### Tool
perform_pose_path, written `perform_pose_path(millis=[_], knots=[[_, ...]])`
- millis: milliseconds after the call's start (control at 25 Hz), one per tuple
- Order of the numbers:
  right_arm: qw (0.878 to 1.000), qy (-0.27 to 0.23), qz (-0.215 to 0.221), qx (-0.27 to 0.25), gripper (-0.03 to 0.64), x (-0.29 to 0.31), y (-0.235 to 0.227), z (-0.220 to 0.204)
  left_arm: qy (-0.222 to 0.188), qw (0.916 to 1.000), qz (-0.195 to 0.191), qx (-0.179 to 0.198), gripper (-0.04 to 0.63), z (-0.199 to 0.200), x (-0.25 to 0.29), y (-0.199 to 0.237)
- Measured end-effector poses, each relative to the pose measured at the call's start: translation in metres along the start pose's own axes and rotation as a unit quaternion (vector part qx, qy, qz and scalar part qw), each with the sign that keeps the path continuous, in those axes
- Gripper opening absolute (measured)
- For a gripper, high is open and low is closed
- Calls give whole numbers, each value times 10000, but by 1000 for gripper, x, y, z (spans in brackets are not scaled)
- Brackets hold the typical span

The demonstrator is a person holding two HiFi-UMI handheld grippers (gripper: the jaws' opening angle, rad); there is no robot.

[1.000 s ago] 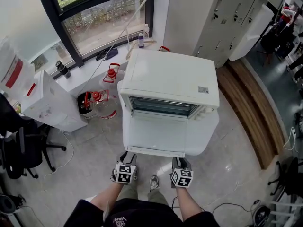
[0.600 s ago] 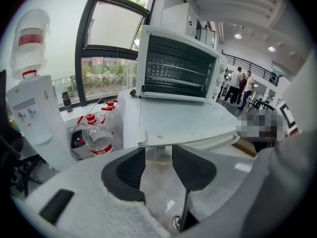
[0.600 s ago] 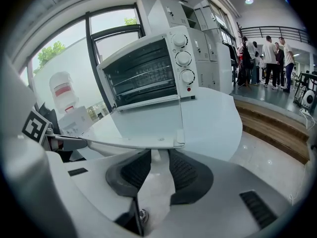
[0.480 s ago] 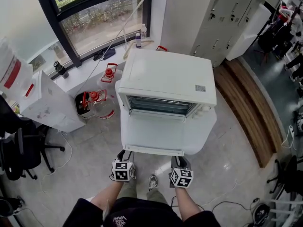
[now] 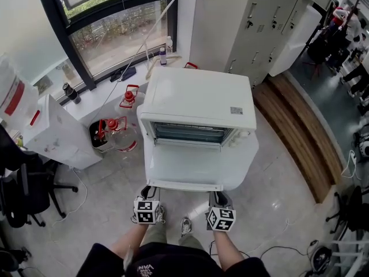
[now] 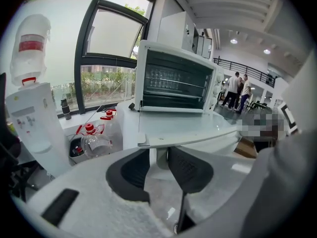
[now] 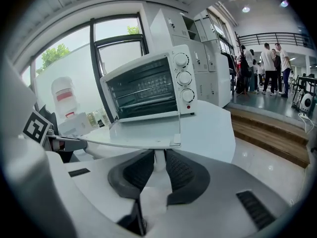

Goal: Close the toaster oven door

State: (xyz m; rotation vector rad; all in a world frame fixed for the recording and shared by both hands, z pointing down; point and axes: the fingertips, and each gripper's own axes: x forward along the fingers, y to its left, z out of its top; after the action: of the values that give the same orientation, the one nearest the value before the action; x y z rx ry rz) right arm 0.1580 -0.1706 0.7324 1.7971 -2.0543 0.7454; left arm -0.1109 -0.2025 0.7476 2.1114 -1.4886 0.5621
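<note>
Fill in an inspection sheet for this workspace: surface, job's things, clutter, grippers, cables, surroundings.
Surface: white table bearing the toaster oven.
Job's things: door open, lying flat.
Clutter: red-capped water jugs on floor; bottles on sill.
Grippers: left hand-held gripper and right hand-held gripper under door's front edge; jaws have just been closing, each pinching the door handle.
Cables: cord slanting across window; cable on floor.
Surroundings: water dispenser, lockers, office chair.

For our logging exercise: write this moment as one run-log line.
toaster oven door: open, roughly level | left tool: jaws just closed on door handle | right tool: jaws just closed on door handle
</note>
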Motion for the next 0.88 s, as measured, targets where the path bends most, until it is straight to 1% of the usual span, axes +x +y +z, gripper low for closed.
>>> perform_pose_path(millis=[200, 360, 520, 760, 880], knots=[[9998, -176, 14, -112, 77, -8, 4, 20, -168, 9998, -70, 118, 126, 20, -9, -3], [9994, -339, 39, -66, 77, -14, 7, 37, -245, 9994, -87, 225, 126, 36, -18, -4], [9987, -498, 40, -115, 77, -20, 10, 55, -405, 9986, -139, 304, 121, 56, -25, -8], [9978, -568, 56, -351, 77, -25, 13, 78, -393, 9973, -107, 603, 115, 82, -31, -11], [9972, -652, 47, -376, 77, -26, 14, 89, -472, 9968, -94, 631, 115, 92, -33, -11]])
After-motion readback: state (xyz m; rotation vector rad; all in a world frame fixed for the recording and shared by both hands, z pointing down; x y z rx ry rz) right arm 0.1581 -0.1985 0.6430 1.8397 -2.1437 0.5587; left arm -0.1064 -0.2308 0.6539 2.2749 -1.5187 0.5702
